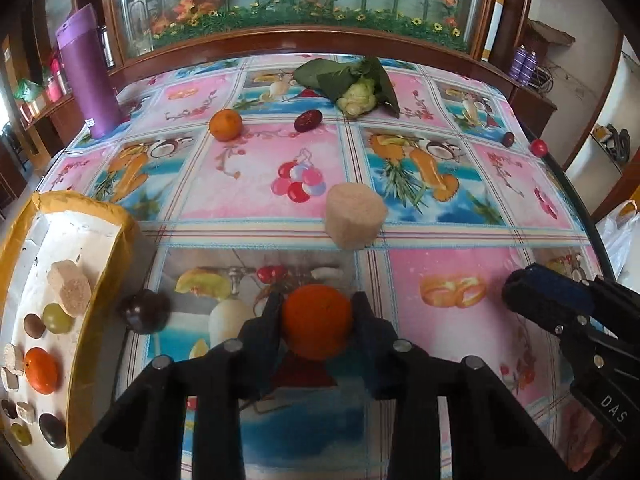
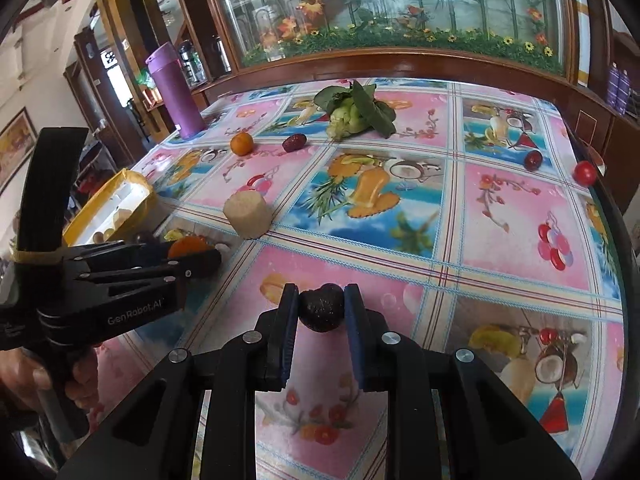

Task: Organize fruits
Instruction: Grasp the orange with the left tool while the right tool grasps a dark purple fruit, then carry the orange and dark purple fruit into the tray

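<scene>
My left gripper point(image 1: 317, 300) is shut on an orange mandarin point(image 1: 316, 326), low over the patterned tablecloth; the right wrist view shows that gripper point(image 2: 200, 258) from the side with the mandarin point(image 2: 188, 246) peeking out. My right gripper point(image 2: 321, 293) is shut on a small dark wrinkled fruit point(image 2: 322, 308) just above the cloth. It reaches in at the right of the left wrist view point(image 1: 532, 286), where its fruit is hidden. At the left stands a white tray with a yellow rim point(image 1: 120, 220) holding a mandarin point(image 1: 40, 370), a green grape point(image 1: 58, 318), beige chunks and dark fruits.
A dark plum point(image 1: 144, 312) lies beside the tray. Farther off are a beige block point(image 1: 354, 216), another mandarin point(image 1: 226, 124), a red date point(image 1: 308, 120) and a leafy vegetable point(image 1: 360, 88). A dark red fruit point(image 1: 508, 139) and tomato point(image 1: 539, 147) sit near the right edge. A purple flask point(image 1: 88, 76) stands back left.
</scene>
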Demonstrator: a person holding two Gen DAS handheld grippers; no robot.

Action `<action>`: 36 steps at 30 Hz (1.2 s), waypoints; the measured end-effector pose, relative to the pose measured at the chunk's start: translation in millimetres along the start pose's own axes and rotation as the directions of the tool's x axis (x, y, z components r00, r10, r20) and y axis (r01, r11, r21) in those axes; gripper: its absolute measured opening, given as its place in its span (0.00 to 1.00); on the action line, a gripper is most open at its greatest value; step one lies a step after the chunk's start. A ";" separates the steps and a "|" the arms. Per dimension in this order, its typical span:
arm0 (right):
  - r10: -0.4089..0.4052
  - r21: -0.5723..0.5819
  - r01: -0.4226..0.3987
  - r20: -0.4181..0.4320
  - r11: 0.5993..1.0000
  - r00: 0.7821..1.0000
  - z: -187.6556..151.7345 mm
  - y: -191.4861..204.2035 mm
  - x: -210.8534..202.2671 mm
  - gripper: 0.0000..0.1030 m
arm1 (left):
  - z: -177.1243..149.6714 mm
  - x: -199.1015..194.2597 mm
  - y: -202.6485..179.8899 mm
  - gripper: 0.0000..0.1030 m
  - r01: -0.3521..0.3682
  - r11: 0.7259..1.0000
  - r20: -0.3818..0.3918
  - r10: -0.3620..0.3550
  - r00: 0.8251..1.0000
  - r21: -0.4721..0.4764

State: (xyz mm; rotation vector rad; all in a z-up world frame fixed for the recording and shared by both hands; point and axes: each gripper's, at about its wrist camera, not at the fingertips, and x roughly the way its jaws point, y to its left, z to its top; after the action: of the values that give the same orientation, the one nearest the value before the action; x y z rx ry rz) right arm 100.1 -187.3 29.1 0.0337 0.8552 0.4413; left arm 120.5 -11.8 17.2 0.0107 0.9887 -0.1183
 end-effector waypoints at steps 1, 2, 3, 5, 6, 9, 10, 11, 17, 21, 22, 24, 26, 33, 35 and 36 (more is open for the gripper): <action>-0.005 -0.001 0.005 0.003 1.000 1.000 -1.8 1.3 -3.2 0.22 | -3.2 -2.7 0.0 0.36 0.004 1.000 -0.011 -0.004 1.000 0.002; -0.009 -0.005 0.010 0.006 1.000 1.000 -3.3 2.7 -6.0 0.22 | -6.6 -6.2 0.8 0.36 0.007 1.000 -0.018 -0.007 1.000 0.004; -0.015 -0.009 0.015 0.008 1.000 1.000 -5.0 4.5 -9.1 0.22 | -10.4 -10.7 2.0 0.36 0.015 1.000 -0.020 -0.015 1.000 0.002; -0.023 -0.010 0.023 0.010 1.000 1.000 -9.9 8.6 -15.8 0.22 | -20.2 -22.1 4.9 0.36 0.019 1.000 -0.021 -0.019 1.000 -0.004; -0.023 -0.010 0.023 0.011 1.000 1.000 -12.6 11.1 -18.8 0.23 | -25.5 -28.1 6.2 0.36 0.025 1.000 -0.021 -0.025 0.999 -0.006; -0.025 -0.018 0.025 0.000 1.000 1.000 -23.3 20.8 -27.2 0.23 | -42.1 -44.6 9.7 0.36 0.023 1.000 -0.026 -0.023 0.999 -0.008; -0.028 -0.023 0.028 -0.005 0.999 1.000 -27.4 24.3 -29.8 0.23 | -47.8 -49.7 11.4 0.36 0.023 1.000 -0.028 -0.023 0.999 -0.009; -0.028 -0.027 0.028 -0.009 0.999 1.000 -31.9 27.4 -32.6 0.23 | -53.3 -55.0 12.9 0.36 0.022 1.000 -0.028 -0.023 0.999 -0.011; -0.039 -0.033 0.038 -0.032 0.999 0.999 -53.4 45.7 -45.4 0.23 | -79.3 -84.0 25.0 0.36 0.036 0.998 -0.010 -0.037 0.999 -0.044; -0.040 -0.042 0.038 -0.043 0.998 0.998 -62.1 61.6 -51.8 0.23 | -90.2 -100.8 31.0 0.36 0.031 0.999 0.017 -0.031 0.999 -0.033; -0.040 -0.045 0.038 -0.044 0.998 0.998 -63.3 65.4 -52.8 0.22 | -92.1 -104.3 33.1 0.36 0.033 0.999 0.023 -0.032 0.999 -0.034; -0.037 -0.053 0.034 -0.045 0.998 0.998 -65.1 75.2 -53.2 0.22 | -95.6 -109.6 38.6 0.36 0.035 0.999 0.028 -0.034 0.999 -0.040; -0.032 -0.069 0.028 -0.051 0.997 0.998 -65.8 87.4 -52.1 0.22 | -98.9 -114.1 44.8 0.36 0.037 0.998 0.031 -0.036 0.999 -0.047; -0.003 -0.132 -0.003 -0.051 0.991 0.999 -59.7 128.2 -48.1 0.22 | -106.2 -130.8 69.1 0.36 0.026 0.997 0.063 -0.021 0.998 -0.074; 0.007 -0.144 -0.014 -0.047 0.989 0.999 -55.4 138.4 -46.2 0.22 | -106.4 -134.6 78.1 0.36 0.019 0.996 0.075 -0.013 0.997 -0.088; 0.012 -0.150 -0.019 -0.043 0.988 0.999 -53.1 143.7 -45.1 0.22 | -107.1 -136.4 83.4 0.36 0.015 0.995 0.080 -0.008 0.997 -0.096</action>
State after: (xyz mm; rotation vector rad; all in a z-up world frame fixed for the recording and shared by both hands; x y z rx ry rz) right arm -17.0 -81.9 55.8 -0.1088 0.8615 0.5216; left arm -34.2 90.7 68.3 -0.0881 0.9145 -0.0806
